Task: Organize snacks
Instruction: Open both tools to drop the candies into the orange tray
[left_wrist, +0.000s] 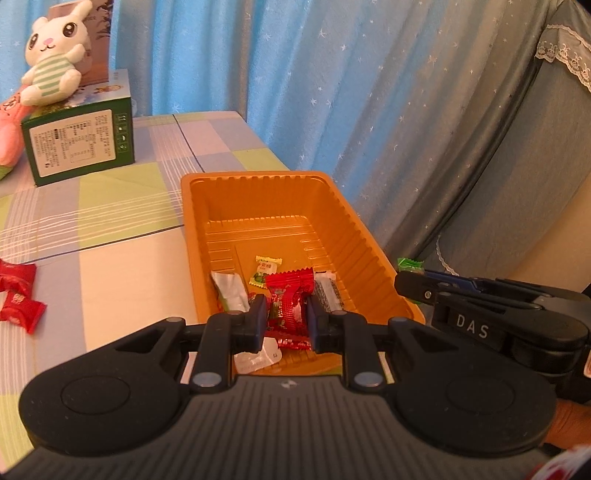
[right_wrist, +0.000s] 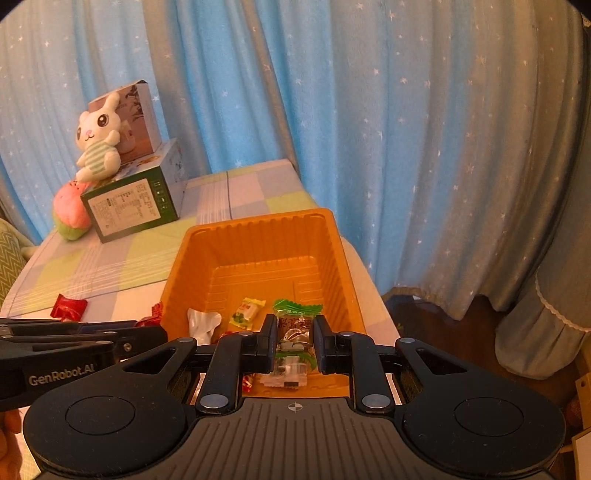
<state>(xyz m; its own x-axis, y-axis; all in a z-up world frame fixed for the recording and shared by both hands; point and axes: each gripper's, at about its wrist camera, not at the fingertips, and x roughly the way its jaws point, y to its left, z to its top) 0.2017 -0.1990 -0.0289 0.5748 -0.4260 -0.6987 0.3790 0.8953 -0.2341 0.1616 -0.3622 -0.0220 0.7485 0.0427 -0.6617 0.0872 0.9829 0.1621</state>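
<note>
An orange plastic tray (left_wrist: 343, 206) (right_wrist: 332, 251) stands at the table's right edge with several wrapped snacks in its near end. My left gripper (left_wrist: 286, 319) hangs over that near end, shut on a red wrapped candy (left_wrist: 286, 299). My right gripper (right_wrist: 295, 341) is over the tray's near right part, shut on a clear candy with green wrapper ends (right_wrist: 295, 321). In the tray lie a silver packet (left_wrist: 231, 291) (right_wrist: 203, 325) and a yellow-green candy (left_wrist: 264, 271) (right_wrist: 245, 314). From the left wrist view the right gripper (left_wrist: 410, 284) shows at the tray's right rim.
Two red candies (left_wrist: 18, 295) lie on the checked tablecloth left of the tray, another red candy (right_wrist: 68, 308) among them. A green box (left_wrist: 79, 142) (right_wrist: 129, 205) with a plush rabbit (left_wrist: 55, 55) (right_wrist: 98, 142) stands at the back left. Blue curtains hang behind; the floor drops off right of the tray.
</note>
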